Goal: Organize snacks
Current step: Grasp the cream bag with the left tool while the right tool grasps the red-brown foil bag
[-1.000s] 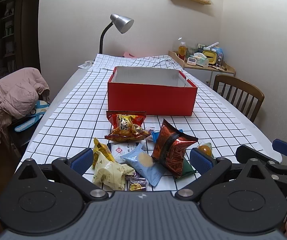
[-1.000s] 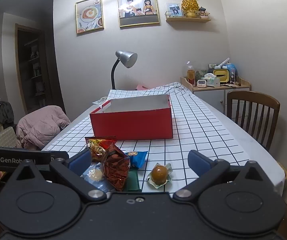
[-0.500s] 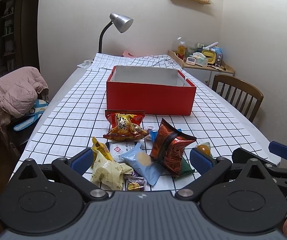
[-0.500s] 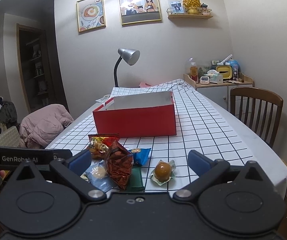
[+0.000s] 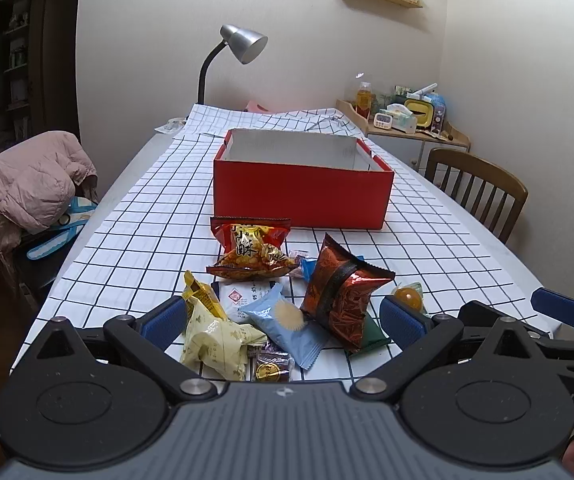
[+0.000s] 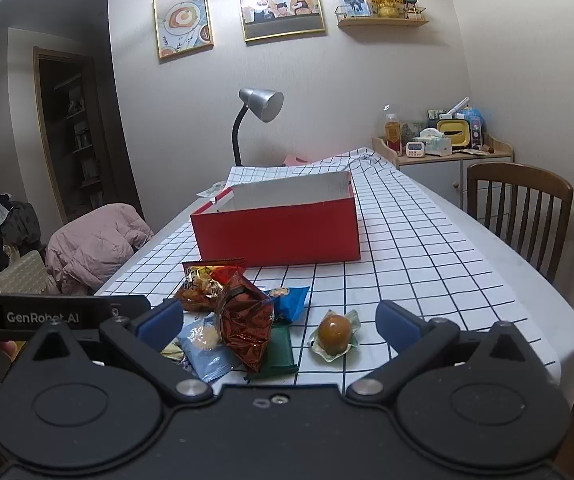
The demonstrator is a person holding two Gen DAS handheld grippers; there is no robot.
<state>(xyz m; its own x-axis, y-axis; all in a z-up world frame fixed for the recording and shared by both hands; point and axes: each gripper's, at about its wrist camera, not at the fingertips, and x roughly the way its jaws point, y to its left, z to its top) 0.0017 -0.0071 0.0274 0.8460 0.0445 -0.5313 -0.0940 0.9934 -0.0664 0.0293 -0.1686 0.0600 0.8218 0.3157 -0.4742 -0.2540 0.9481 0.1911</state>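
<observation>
Hovering left gripper [image 5: 283, 322], right gripper [image 6: 279, 322], jaws wide, above snacks [image 5: 287, 300]

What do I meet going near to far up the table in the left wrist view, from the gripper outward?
Left gripper → gold-coin candy → light blue packet → red-and-yellow snack bag → red box → desk lamp.
</observation>
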